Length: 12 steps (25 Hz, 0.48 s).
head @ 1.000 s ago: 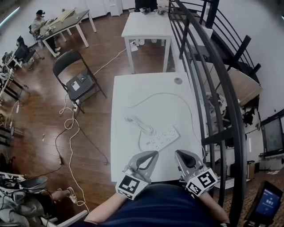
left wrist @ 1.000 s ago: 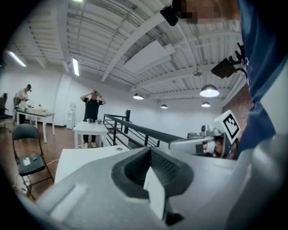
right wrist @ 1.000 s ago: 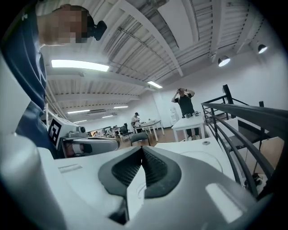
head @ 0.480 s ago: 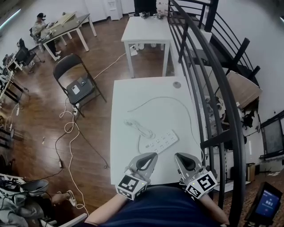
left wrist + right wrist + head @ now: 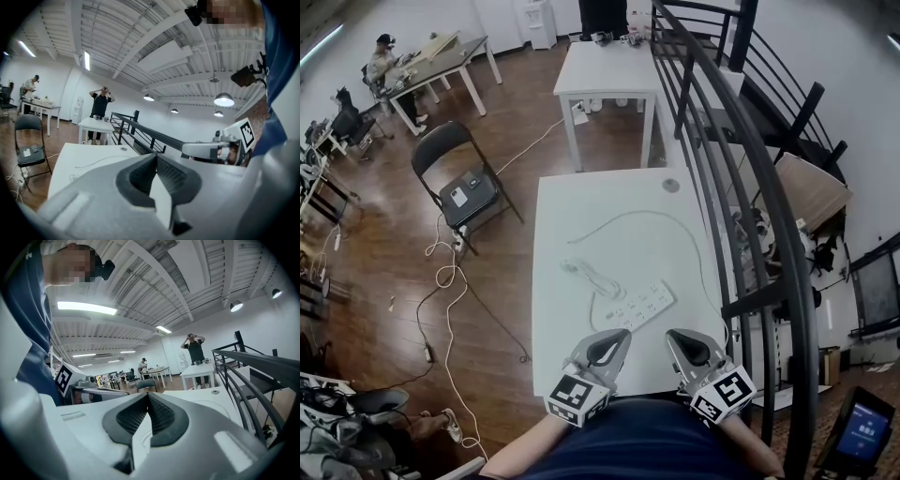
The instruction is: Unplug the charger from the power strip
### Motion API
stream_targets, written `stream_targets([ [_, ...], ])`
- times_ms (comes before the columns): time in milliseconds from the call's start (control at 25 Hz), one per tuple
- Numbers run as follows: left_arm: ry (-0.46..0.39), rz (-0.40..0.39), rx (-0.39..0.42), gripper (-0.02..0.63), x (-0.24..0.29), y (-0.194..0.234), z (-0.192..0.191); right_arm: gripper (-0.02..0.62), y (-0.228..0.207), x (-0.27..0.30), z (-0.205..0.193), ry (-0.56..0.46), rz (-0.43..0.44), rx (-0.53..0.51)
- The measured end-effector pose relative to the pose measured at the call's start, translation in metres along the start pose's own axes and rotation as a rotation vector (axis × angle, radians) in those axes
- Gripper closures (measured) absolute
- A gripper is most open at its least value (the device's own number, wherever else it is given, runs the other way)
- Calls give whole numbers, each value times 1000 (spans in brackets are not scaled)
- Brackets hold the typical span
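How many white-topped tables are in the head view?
2: the near table holding the power strip, and the far table straight beyond it. Others may be out of frame.

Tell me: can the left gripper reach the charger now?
Probably yes: only bare table lies between the left gripper and the charger at the strip, though its jaws are shut.

Power strip (image 5: 639, 306) on table (image 5: 572, 211)

A dark wooden floor (image 5: 516, 84) lies under the white surface (image 5: 572, 197), with a second white table (image 5: 609, 66) beyond. A black folding chair (image 5: 483, 202) stands to the left, and white cables (image 5: 445, 277) trail nearby. A black railing (image 5: 787, 220) runs along the right. Pendant lamps (image 5: 224, 99) hang from a white, possibly corrugated ceiling (image 5: 140, 37).
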<state>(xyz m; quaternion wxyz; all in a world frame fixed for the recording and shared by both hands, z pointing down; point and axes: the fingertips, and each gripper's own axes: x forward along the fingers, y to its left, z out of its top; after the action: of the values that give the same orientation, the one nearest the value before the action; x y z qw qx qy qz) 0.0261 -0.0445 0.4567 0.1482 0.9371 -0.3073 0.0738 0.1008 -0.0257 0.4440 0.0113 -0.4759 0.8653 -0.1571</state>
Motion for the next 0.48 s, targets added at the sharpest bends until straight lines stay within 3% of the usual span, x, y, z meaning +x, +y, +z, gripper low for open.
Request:
stream_targets([
  [480, 8, -3, 1, 600, 1, 0, 0, 584, -1, 0, 1, 6, -5, 0],
])
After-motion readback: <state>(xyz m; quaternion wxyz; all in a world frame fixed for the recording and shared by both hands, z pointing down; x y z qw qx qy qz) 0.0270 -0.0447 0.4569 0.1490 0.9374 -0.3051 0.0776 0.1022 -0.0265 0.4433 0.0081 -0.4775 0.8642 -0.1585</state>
